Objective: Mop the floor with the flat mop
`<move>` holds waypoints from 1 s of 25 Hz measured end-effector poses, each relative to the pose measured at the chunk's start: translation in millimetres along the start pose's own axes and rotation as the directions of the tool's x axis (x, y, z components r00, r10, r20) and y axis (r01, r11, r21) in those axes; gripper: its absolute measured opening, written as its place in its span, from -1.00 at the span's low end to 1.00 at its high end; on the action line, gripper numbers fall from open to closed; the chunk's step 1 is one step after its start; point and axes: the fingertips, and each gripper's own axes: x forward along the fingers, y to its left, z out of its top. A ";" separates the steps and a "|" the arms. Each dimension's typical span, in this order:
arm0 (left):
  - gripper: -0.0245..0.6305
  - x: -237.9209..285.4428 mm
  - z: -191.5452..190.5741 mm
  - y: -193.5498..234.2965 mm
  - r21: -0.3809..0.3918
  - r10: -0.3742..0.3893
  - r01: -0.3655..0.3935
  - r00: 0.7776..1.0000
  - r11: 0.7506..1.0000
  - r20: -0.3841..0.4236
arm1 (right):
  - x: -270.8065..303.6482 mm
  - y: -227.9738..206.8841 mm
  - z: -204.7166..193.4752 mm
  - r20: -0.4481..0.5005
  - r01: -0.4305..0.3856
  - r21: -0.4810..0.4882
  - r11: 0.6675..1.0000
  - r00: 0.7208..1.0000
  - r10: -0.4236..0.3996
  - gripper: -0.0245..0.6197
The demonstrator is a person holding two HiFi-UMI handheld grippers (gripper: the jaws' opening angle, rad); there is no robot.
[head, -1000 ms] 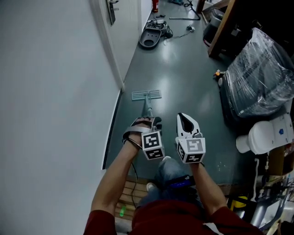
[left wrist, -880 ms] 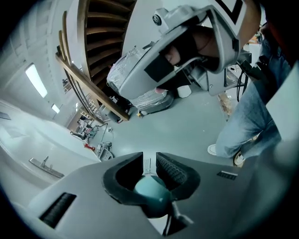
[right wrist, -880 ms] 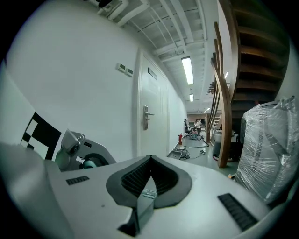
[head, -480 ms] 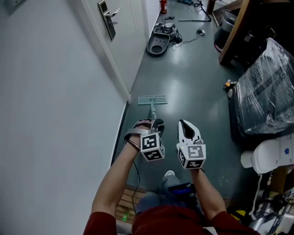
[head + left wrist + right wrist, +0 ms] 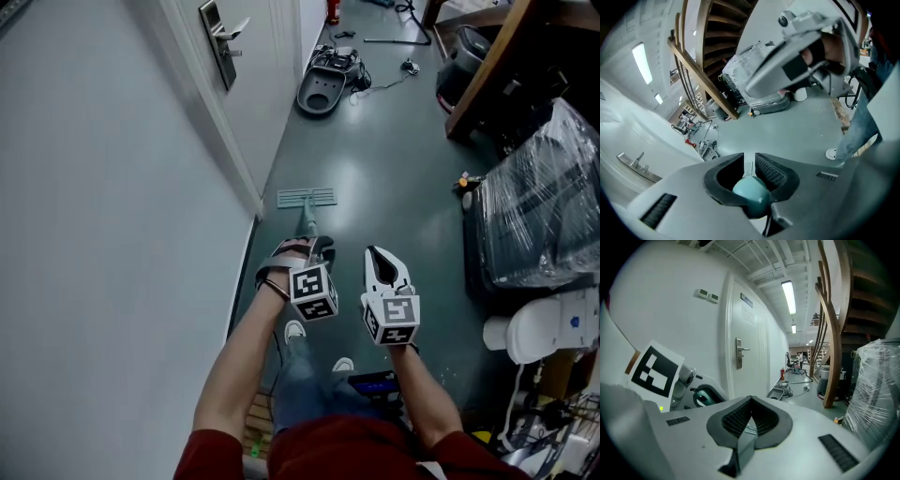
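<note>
Flat mop (image 5: 307, 198): head flat on the grey-green floor (image 5: 394, 169) at centre frame, near the foot of the white wall (image 5: 112, 234). Its handle (image 5: 307, 223) runs down-frame into the left gripper (image 5: 302, 249), whose jaws clamp the handle's rounded teal end.
Item: right gripper (image 5: 380, 258), lower centre, jaws pressed together on nothing.
Upper centre: grey object (image 5: 317, 92), possibly a dustpan.

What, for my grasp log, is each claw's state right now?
Left claw: shut on the glossy teal round-tipped mop handle.
Right claw: shut, holding nothing.
</note>
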 end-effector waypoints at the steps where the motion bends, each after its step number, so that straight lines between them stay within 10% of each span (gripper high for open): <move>1: -0.72 0.2 -2.7 16.0 -0.010 -0.002 0.002 1.000 1.000 0.005 | 11.8 4.1 4.7 -0.004 0.006 -0.001 1.000 1.000 -0.006 -0.87; 13: -0.73 -4.8 -37.8 105.0 0.017 -0.073 0.072 0.995 0.997 0.066 | 120.3 38.1 53.2 0.001 0.072 0.021 0.997 0.997 -0.072 -0.87; 25: -0.73 4.1 -56.1 98.7 0.038 -0.054 0.050 0.994 0.998 0.095 | 144.9 28.3 47.7 -0.019 0.109 0.023 0.994 0.994 -0.108 -0.87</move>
